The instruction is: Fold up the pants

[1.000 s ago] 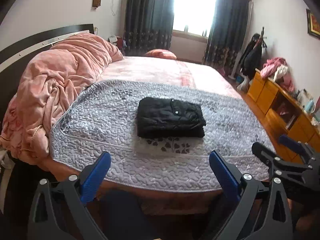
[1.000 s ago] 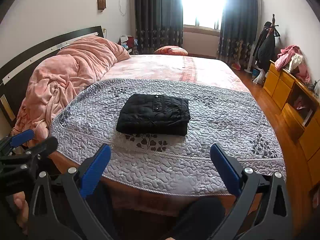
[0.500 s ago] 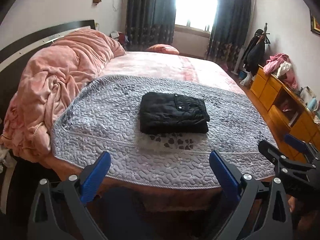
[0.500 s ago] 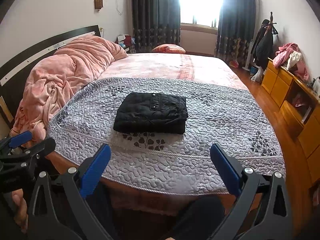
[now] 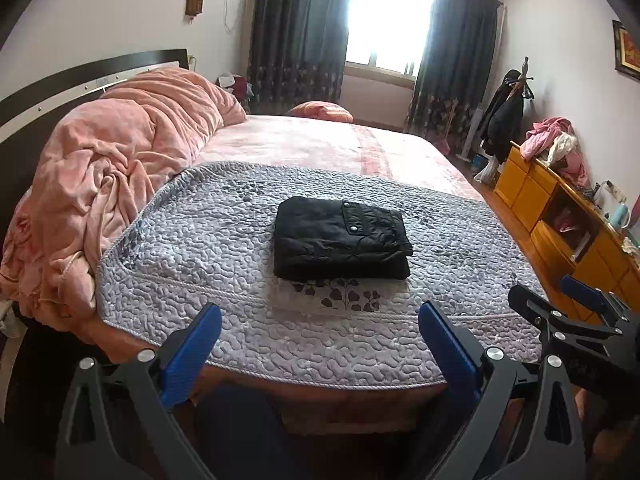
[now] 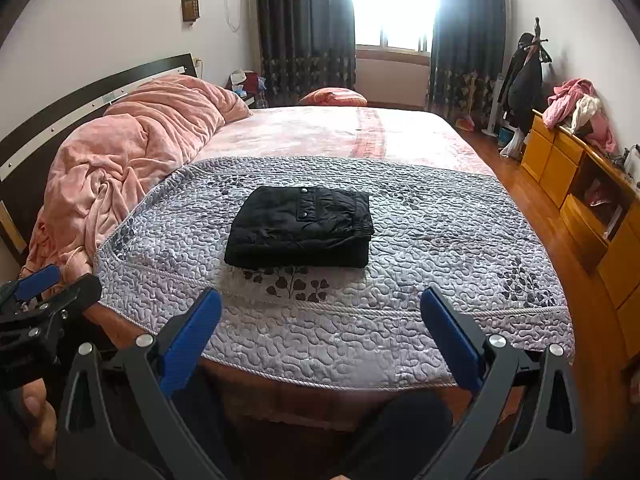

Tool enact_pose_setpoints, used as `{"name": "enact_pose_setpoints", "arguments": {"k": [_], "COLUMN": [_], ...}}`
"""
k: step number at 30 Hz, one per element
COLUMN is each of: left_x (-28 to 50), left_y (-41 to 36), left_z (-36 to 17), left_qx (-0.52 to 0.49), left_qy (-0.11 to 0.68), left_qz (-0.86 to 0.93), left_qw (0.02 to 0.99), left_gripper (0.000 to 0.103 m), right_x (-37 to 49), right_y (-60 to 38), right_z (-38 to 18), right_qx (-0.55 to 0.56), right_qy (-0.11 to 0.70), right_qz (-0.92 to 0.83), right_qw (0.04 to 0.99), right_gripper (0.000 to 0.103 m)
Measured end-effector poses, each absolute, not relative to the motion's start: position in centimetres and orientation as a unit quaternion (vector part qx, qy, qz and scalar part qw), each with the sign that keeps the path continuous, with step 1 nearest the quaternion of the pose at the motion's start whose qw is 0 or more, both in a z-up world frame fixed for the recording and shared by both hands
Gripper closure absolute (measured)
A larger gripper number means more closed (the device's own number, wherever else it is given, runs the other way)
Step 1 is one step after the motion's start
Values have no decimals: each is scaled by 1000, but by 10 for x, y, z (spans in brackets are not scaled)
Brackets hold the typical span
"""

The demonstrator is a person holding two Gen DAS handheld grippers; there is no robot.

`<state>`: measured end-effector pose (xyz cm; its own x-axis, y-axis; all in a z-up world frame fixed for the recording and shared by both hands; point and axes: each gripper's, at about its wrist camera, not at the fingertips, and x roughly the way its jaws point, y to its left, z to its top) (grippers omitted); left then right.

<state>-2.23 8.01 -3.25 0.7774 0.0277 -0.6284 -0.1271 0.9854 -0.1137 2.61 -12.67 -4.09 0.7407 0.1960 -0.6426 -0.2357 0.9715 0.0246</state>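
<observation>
The folded pants lie in the middle of the frame on the quilted cover, which spreads over the near end of the bed. To the left, a bunched blanket is heaped against the headboard. Behind the cover, at the far edge of the bed, sits a pillow, with the window and curtains beyond it. Along the right edge stands a cabinet with clothes piled on its far end, and a coat rack behind that. At the bottom of the frame the left gripper and right gripper sit before the bed's near edge, well apart from the pants.
</observation>
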Motion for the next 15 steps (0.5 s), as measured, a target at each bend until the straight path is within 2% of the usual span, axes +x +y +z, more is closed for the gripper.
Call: {"name": "enact_pose_setpoints", "arguments": {"k": [15], "left_x": [-23], "left_y": [74], "left_z": [-30], "left_qx": [-55], "left_qy": [333], "left_qz": [47], "left_qw": [940], "left_gripper": [4], "right_x": [28], "right_y": [-133], "right_z": [-43], "right_qx": [-23], "right_qy": [341], "right_qz": [107], "right_qw": [934], "right_gripper": [4]}}
